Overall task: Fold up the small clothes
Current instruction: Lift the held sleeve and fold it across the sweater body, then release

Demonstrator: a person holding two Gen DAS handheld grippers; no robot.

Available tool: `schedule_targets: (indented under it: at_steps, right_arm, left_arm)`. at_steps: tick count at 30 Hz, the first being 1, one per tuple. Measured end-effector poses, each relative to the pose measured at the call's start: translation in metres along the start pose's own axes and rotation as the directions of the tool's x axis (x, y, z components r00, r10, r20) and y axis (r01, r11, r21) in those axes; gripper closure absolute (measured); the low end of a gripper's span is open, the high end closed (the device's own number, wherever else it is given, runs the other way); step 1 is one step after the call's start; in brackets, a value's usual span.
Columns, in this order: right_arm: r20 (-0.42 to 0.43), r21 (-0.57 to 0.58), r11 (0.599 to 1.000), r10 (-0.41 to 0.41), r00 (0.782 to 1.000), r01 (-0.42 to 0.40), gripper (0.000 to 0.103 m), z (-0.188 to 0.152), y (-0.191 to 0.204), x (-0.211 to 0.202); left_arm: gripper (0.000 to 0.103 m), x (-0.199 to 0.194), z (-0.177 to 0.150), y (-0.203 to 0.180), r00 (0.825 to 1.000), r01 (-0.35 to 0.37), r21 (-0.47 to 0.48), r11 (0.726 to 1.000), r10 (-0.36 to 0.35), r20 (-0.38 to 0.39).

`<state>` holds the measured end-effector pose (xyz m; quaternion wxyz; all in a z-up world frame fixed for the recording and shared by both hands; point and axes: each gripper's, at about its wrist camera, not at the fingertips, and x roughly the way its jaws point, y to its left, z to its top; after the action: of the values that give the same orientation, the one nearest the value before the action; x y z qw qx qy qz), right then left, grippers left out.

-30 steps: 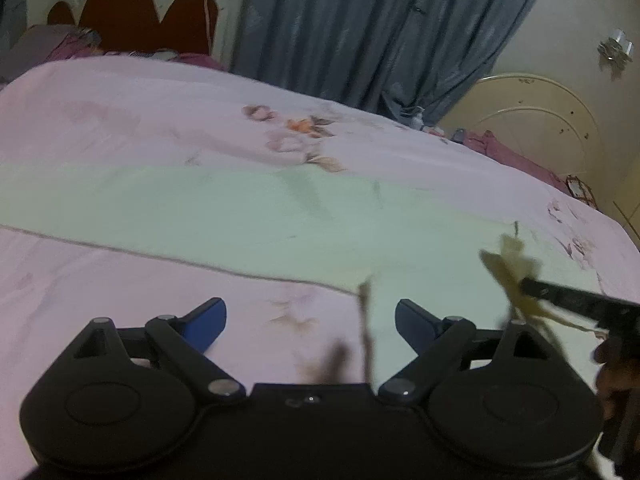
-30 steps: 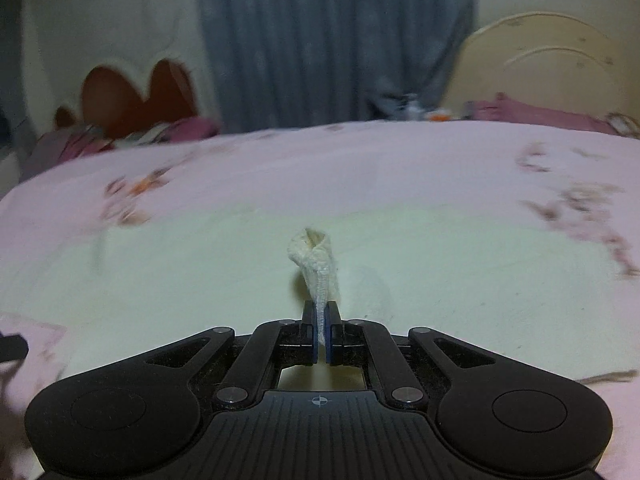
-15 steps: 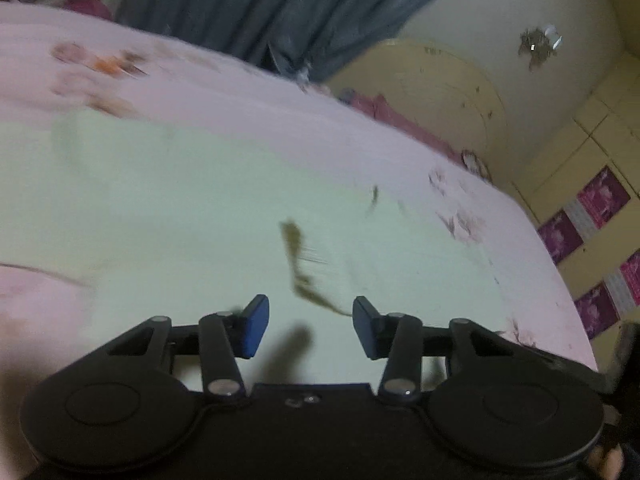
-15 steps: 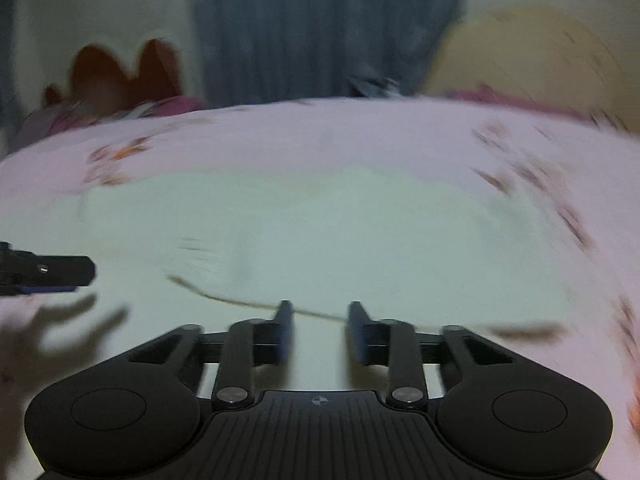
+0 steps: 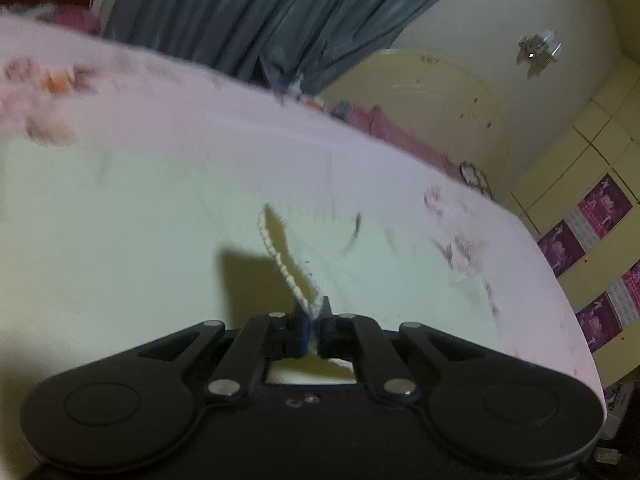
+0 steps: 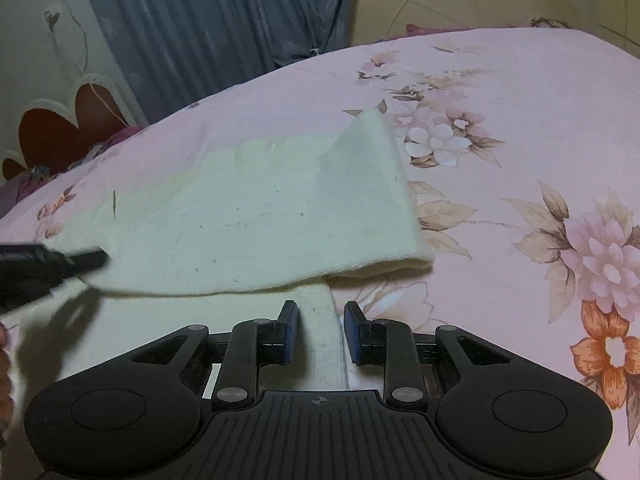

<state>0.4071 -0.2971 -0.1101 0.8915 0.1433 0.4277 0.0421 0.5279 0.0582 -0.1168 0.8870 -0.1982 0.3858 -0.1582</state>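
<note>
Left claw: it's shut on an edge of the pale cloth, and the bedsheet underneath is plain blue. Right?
Not quite. The left claw does pinch the pale cloth, but the right wrist view shows the bedsheet is pink with flowers, not plain blue.

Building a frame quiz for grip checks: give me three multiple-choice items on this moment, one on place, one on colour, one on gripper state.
1. Where does the cream cloth lie?
A. on the floral bedsheet
B. on a wooden floor
C. in a basket

2. What colour is the curtain behind the bed?
A. red
B. grey-blue
C. yellow

3. How does the left gripper stand?
A. wide open over bare sheet
B. shut on an edge of the cloth
C. shut on nothing

Answers: 1 A, the cloth is spread on the pink flowered sheet; 2 B, the pleated drape shows grey-blue in both views; 3 B, the cloth's edge runs up from between the pressed pads, while the right gripper is open.
</note>
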Motion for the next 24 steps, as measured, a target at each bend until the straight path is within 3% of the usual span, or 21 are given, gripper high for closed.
schedule_targets:
  at_steps: [5, 13, 18, 20, 21, 24]
  right_arm:
    - [-0.002, -0.005, 1.000, -0.006, 1.000, 0.006, 0.076, 0.000, 0.001, 0.003]
    - [0.007, -0.017, 0.999, -0.037, 0.999, 0.037, 0.077, -0.002, 0.008, 0.003]
    - [0.008, -0.028, 0.998, -0.056, 0.998, 0.056, 0.077, -0.003, 0.013, 0.003]
    - [0.007, -0.017, 0.998, -0.053, 0.999, 0.053, 0.076, -0.002, 0.012, -0.001]
    - [0.023, -0.004, 0.999, -0.046, 0.999, 0.046, 0.076, 0.000, 0.012, -0.006]
    - [0.098, -0.008, 0.999, -0.041, 0.994, 0.042, 0.077, 0.006, 0.014, -0.025]
  left_arm:
    - [0.100, -0.028, 0.014, 0.031, 0.998, -0.055, 0.015, 0.998, 0.054, 0.038]
    - [0.100, -0.054, 0.014, 0.072, 0.996, -0.070, -0.016, 0.997, 0.071, 0.058]
    - [0.100, -0.045, 0.010, 0.083, 0.996, -0.091, -0.008, 0.996, 0.091, 0.024]
    - [0.095, -0.038, 0.006, 0.087, 0.993, -0.114, 0.014, 0.993, 0.114, -0.008]
    - [0.083, -0.037, 0.004, 0.088, 0.990, -0.140, 0.022, 0.990, 0.140, -0.017]
    - [0.072, -0.057, 0.005, 0.087, 0.975, -0.210, 0.028, 0.977, 0.208, 0.083]
